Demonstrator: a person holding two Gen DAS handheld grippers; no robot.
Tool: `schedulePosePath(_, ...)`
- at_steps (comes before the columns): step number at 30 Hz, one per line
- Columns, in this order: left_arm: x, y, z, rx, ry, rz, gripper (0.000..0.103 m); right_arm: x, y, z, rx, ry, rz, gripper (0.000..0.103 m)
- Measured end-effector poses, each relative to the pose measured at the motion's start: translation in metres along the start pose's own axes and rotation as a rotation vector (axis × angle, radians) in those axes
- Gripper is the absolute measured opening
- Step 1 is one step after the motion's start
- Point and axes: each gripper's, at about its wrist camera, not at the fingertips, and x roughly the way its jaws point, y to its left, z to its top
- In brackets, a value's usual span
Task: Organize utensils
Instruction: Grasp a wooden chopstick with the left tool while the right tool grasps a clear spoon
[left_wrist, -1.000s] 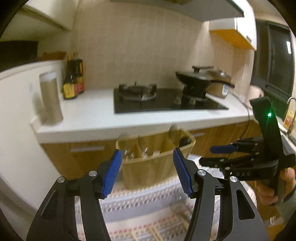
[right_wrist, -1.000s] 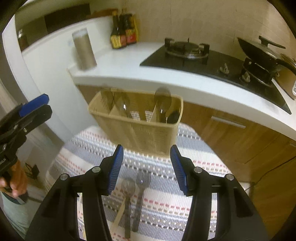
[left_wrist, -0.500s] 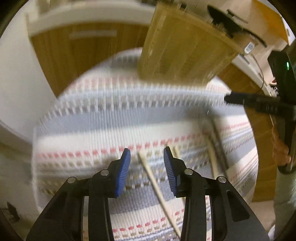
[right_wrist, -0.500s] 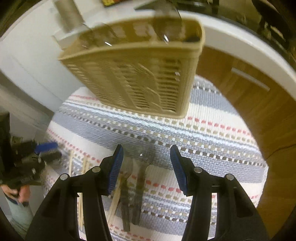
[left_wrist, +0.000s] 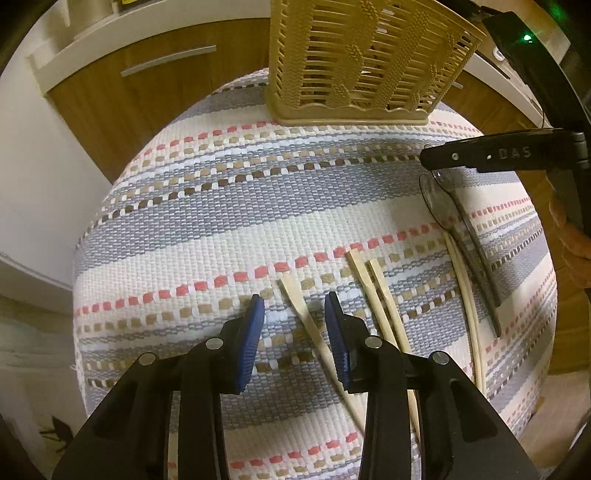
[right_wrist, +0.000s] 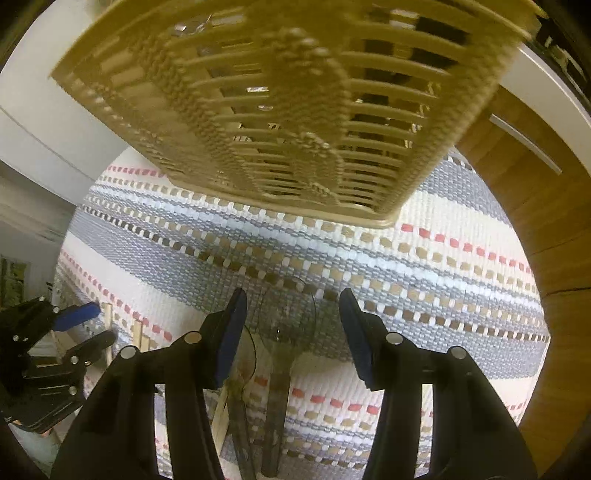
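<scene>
A tan slatted utensil basket (left_wrist: 365, 62) stands at the far side of a round stool with a striped woven cover (left_wrist: 258, 206); it also shows in the right wrist view (right_wrist: 295, 103). Several wooden chopsticks (left_wrist: 314, 325) lie on the cover. My left gripper (left_wrist: 293, 332) is open, low over the cover, its jaws on either side of one chopstick. Two clear plastic spoons (right_wrist: 286, 325) lie side by side. My right gripper (right_wrist: 291, 328) is open, its jaws around the bowl of one spoon. The right gripper also shows in the left wrist view (left_wrist: 480, 151).
Wooden cabinet doors (left_wrist: 155, 85) under a white counter stand right behind the stool. A white wall (left_wrist: 33, 166) is at the left. The stool's cover edge drops off on all sides. The left gripper shows at the left of the right wrist view (right_wrist: 74, 328).
Both grippers have dropped from looking at the kitchen counter down to the stool top. The left one has closed in around a chopstick, the right one around a spoon.
</scene>
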Motion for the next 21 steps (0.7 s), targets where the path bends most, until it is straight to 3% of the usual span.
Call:
schedulePosePath(10,0.000,-0.009,0.004,0.033,0.020,0.028,0.032,0.012,0.017,-0.014,-0.061,0.031,-0.055,0.039)
schedulePosePath(15,0.007,-0.032,0.013,0.103,0.067,0.108,0.032,0.011,0.026,-0.021,-0.107,0.027,-0.088,0.031)
schedulePosePath(21,0.007,-0.056,0.012,0.164,0.093,0.146,0.012,0.008,0.032,-0.033,-0.134,0.002,-0.087,0.030)
